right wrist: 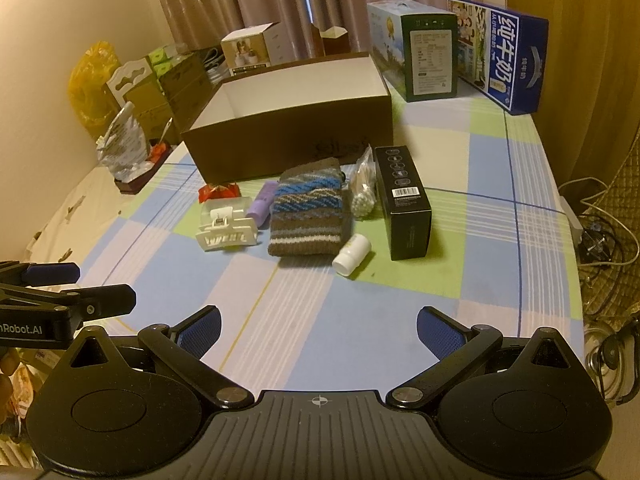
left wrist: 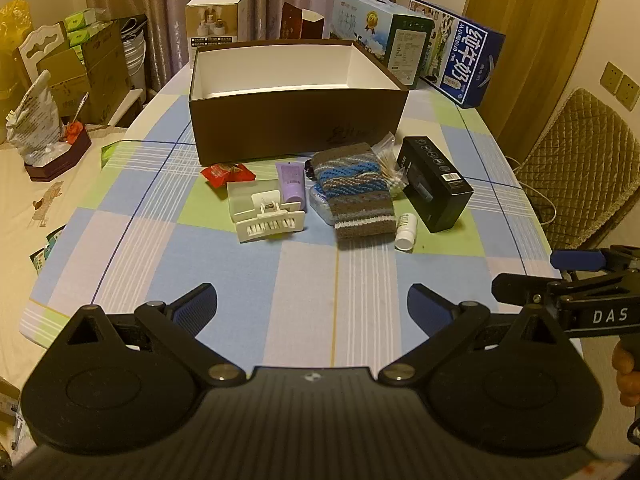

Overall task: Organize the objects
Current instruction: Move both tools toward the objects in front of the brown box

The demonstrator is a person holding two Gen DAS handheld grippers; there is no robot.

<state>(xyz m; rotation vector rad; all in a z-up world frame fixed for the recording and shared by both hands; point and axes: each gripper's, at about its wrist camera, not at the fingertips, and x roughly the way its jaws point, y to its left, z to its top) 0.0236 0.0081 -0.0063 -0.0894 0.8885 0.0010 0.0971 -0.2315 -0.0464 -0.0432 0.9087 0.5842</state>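
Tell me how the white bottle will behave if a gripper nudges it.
The white bottle lies on its side, so it will probably roll. It looks small and likely light, so a nudge may send it toward the knit pouch beside it. Its smooth plastic may slip between the pads.

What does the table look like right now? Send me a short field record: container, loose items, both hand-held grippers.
container: brown box, lid off, white inside, nothing visible in it
in front of box: red packet, white plastic holder, purple tube, knitted striped cloth, cotton swab bag, white bottle on its side, black box
left hand-held gripper: open, holding nothing, short of the items
right hand-held gripper: open, holding nothing
surface: checked tablecloth
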